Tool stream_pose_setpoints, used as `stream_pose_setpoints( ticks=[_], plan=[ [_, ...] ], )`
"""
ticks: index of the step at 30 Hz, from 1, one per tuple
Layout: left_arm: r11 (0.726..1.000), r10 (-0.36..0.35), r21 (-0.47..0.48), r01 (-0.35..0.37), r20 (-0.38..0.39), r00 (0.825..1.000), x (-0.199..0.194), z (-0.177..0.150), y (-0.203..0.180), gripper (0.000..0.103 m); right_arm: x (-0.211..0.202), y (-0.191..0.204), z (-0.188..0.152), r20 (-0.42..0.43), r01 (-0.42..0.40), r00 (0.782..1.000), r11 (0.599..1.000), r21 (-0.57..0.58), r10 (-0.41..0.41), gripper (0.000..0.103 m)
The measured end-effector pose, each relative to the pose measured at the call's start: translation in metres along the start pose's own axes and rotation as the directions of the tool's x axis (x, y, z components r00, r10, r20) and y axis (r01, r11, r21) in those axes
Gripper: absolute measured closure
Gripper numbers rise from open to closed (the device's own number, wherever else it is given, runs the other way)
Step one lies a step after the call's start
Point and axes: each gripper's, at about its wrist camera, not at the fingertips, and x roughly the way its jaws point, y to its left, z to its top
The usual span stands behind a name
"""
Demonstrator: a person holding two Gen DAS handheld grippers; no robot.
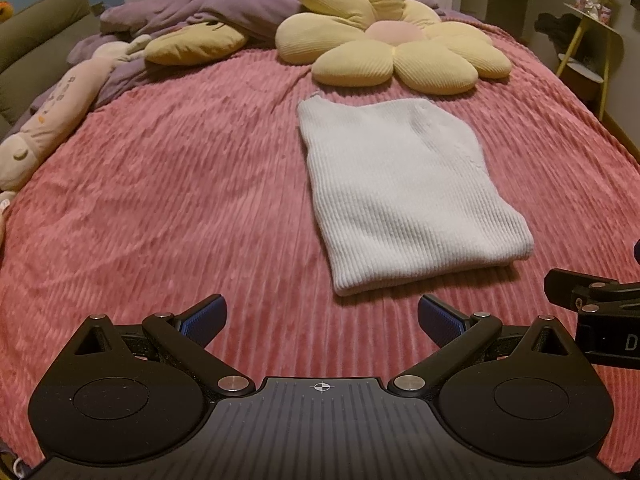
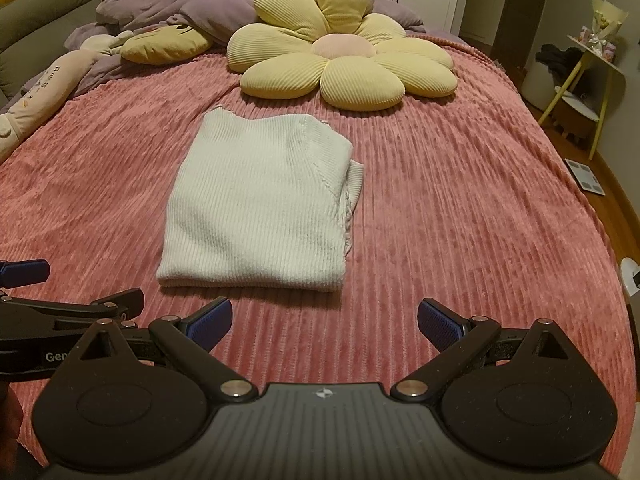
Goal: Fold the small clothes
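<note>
A white ribbed knit garment [image 1: 404, 188] lies folded into a rough rectangle on the pink ribbed bedspread [image 1: 180, 200]. It also shows in the right wrist view [image 2: 260, 204], with a loose layer sticking out at its right edge. My left gripper [image 1: 322, 316] is open and empty, just short of the garment's near edge and to its left. My right gripper [image 2: 325, 318] is open and empty, just short of the garment's near edge and to its right. Each gripper's body shows at the side of the other's view.
A yellow flower cushion [image 2: 340, 56] lies behind the garment. A purple duvet [image 1: 224, 8], a yellow pillow [image 1: 196, 42] and a long plush toy [image 1: 52, 108] line the back left. A yellow-legged side table [image 2: 588, 80] and a floor scale [image 2: 584, 174] stand right of the bed.
</note>
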Motion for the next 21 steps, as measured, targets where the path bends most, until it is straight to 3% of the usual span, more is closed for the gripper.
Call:
stream_pose_setpoints(
  ticks=[21],
  plan=[
    [1.0,0.007,0.003,-0.007,0.007,1.0,0.0014,-0.0006,-0.002,0.0,0.0004,-0.0021,-0.0003,0.009,-0.002,1.0,1.0,0.001,0.002,0.004]
  ],
)
